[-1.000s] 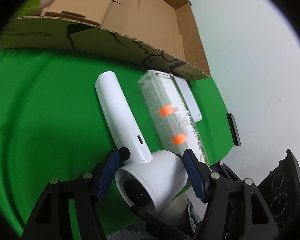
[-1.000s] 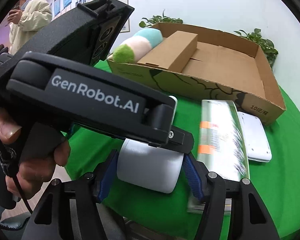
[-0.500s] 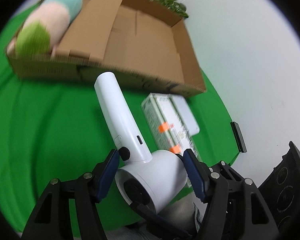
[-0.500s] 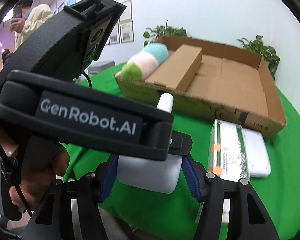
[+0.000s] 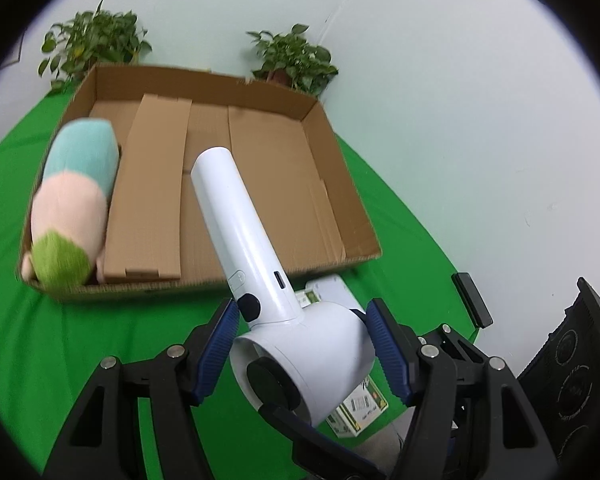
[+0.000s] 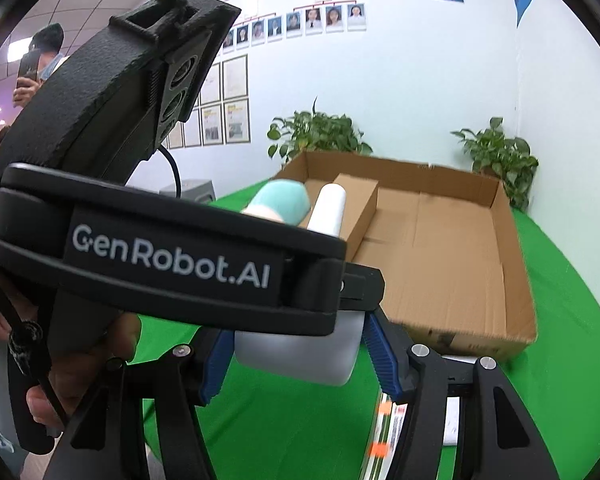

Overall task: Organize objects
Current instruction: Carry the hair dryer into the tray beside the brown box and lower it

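Observation:
A white hair dryer (image 5: pixel 252 240) hangs above the green table, its handle pointing out over the cardboard box (image 5: pixel 332 152). My left gripper (image 5: pixel 302 320) is shut on the dryer's round head, blue pads pressing both sides. In the right wrist view my right gripper (image 6: pixel 296 344) is shut on the same head (image 6: pixel 296 356) from another side. The left gripper's black body (image 6: pixel 168 256) hides most of the dryer there. A pastel plush toy (image 5: pixel 72 208) and a flat brown carton (image 5: pixel 148 192) lie in the box's left part.
Below the dryer on the green cloth lie a flat white device (image 5: pixel 332 286) and a wrapped green-and-white package (image 5: pixel 360 408). A small black object (image 5: pixel 472 300) sits at the table's right edge. Potted plants (image 5: pixel 296 56) stand behind the box. A person (image 6: pixel 40 60) stands far left.
Both grippers have risen with the hair dryer held between them. It has left the cloth and now hangs higher, with the inside of the box in view beneath its handle.

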Motion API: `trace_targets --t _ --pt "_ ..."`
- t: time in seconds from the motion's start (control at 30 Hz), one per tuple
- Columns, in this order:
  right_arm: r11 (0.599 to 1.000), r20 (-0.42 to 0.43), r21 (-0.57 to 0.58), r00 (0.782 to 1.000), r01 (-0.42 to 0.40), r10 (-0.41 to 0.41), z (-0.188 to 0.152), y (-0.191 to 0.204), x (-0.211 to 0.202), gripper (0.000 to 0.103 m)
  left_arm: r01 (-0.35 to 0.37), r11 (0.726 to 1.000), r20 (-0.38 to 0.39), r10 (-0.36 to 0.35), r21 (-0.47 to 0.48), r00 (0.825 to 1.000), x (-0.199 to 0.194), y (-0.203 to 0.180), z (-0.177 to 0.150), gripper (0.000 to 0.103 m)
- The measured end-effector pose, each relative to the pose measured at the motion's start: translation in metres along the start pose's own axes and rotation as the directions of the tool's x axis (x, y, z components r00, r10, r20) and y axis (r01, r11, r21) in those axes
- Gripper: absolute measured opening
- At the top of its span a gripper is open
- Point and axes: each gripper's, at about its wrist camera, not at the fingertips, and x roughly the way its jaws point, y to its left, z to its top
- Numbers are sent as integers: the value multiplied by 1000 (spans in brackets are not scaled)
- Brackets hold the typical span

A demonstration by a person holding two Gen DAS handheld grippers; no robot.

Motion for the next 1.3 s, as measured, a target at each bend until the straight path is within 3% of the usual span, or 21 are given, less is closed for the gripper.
trace_targets --t 0.27,0.77,1.03,1.3 --pt "1000 50 -4 999 1 -1 24 -4 6 58 -18 999 45 16 33 999 -21 -3 25 65" --pt "1000 95 9 996 0 -1 69 -23 39 58 -38 997 68 33 66 997 -24 0 70 65" --pt "999 84 42 996 6 -10 97 -48 72 58 -43 994 37 39 98 999 -6 6 99 65" --pt "995 27 100 1000 -5 2 106 -74 123 58 -40 996 -31 43 78 999 36 33 119 65"
